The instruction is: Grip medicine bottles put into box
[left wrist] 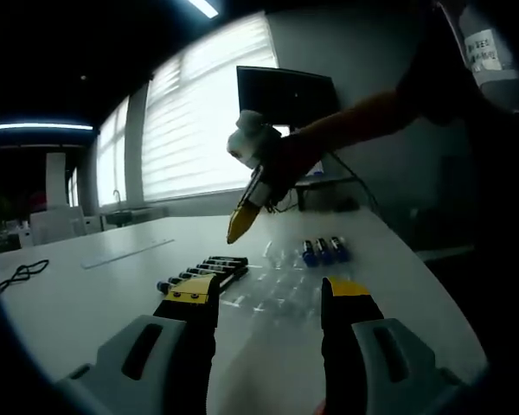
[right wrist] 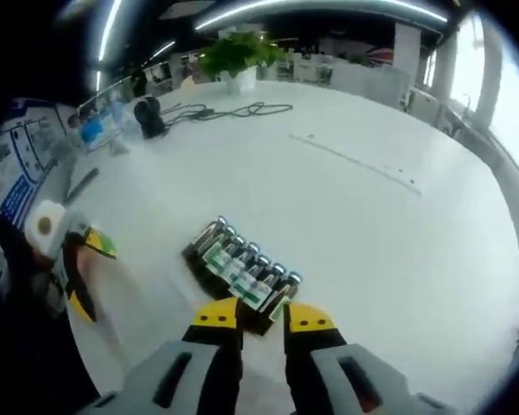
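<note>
Right gripper closing in on the row of medicine bottles

The medicine bottles lie side by side in a tight row on the white table, dark vials with metal caps and labels; they look small, light, hard and likely slippery and breakable, so I would pinch one across its labelled body. The right gripper has its jaws slightly apart, empty, touching the row's near end. The left gripper hangs wide apart above a clear tray, near three blue-capped vials.
</note>
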